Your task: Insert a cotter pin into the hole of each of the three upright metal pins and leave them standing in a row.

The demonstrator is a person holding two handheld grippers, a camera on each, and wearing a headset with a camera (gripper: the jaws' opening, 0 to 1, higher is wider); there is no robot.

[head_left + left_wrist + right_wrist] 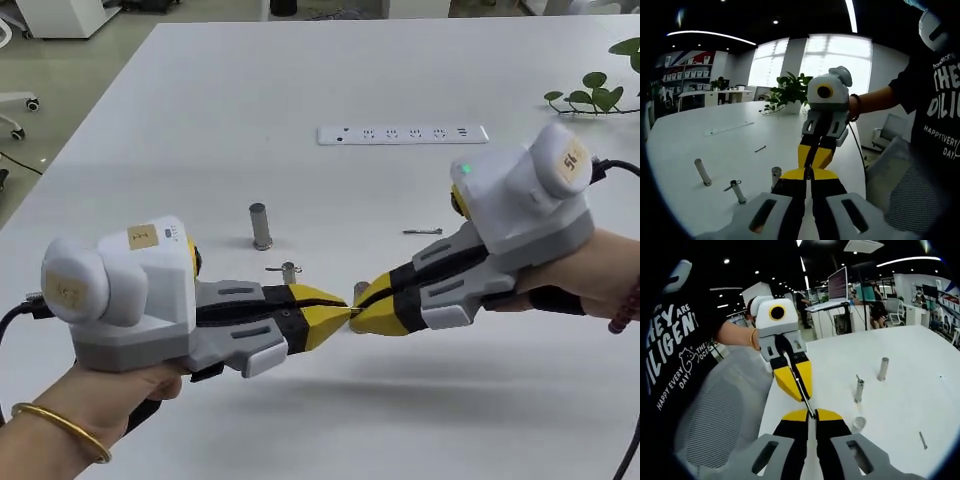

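Head view: the left gripper (345, 314) and right gripper (359, 307) meet tip to tip, both clamped on one cotter pin (352, 311), likely to regrip it. Left gripper view: an empty metal pin (775, 176) stands just beside. Right gripper view: a spare cotter pin (923, 440) lies apart.

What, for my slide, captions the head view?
Left tongs and right tongs pinch a cotter pin beside upright metal pins.

Three grey metal pins stand upright in a slanting row. The far pin (260, 226) is bare. The middle pin (289, 272) carries a cotter pin (276, 268) through its top. The near pin (361, 290) is partly hidden. A loose cotter pin (423, 231) lies flat, apart. A thin held cotter pin (805, 399) is pinched between the tips of the left gripper (346, 313) and the right gripper (357, 306).
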